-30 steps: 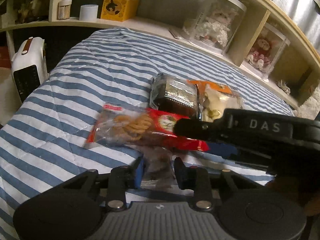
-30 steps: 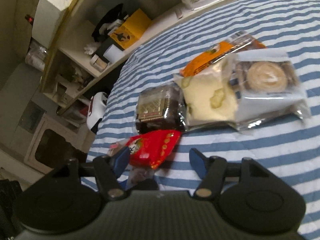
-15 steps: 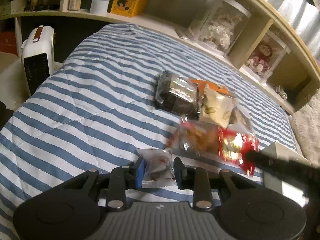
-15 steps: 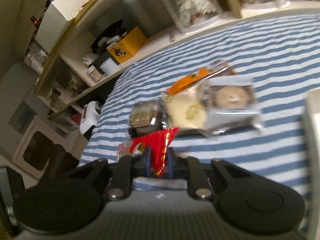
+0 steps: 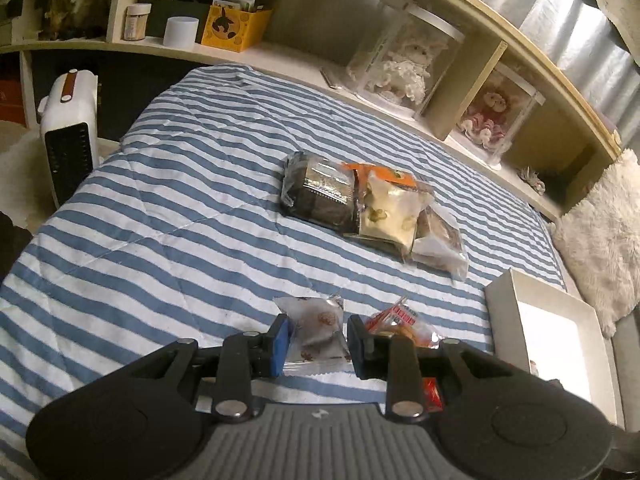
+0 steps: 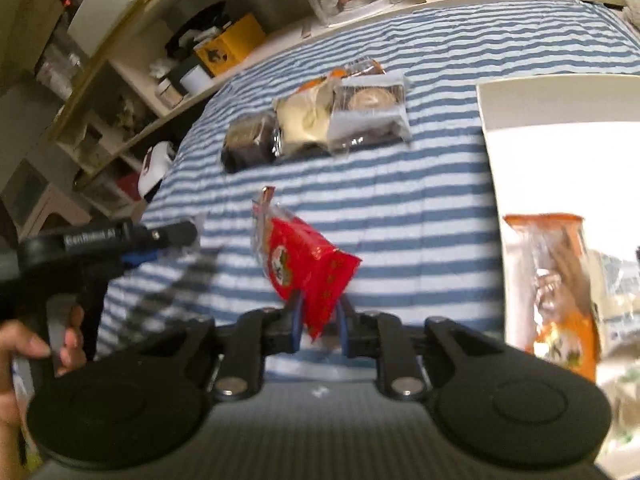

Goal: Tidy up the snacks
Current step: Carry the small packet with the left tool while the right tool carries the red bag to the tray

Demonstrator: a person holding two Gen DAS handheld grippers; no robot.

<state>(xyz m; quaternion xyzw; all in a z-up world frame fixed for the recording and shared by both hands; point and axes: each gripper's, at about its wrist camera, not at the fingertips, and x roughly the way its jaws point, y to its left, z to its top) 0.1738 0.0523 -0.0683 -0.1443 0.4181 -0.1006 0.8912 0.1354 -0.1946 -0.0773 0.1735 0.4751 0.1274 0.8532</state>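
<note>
Striped blue-and-white bedding [image 5: 168, 216] lay under both my tools, shelves curving across the top of each frame. Nearest, at the bottom centre of the right wrist view, my right gripper [image 6: 318, 326] was clamped on the lower corner of the red snack bag [image 6: 306, 268], jaws nearly together with only crinkled film between them; the bag stood up off the quilt, tilted left. It struck me as light, soft and slippery, its biscuits breakable, so the sealed edge seemed the safest hold. To its right, the white box [image 6: 492, 112] already held an orange packet [image 6: 560, 300]. In the left wrist view my left gripper [image 5: 316, 340] stood partly open, a small clear cookie packet [image 5: 316, 326] lying between the blue pads [image 5: 280, 338]; whether they touched it I could not tell. Farther off, mid-frame, the remaining pile of snacks [image 5: 360, 208] sat bunched together on the bedding, well apart from the box.
</note>
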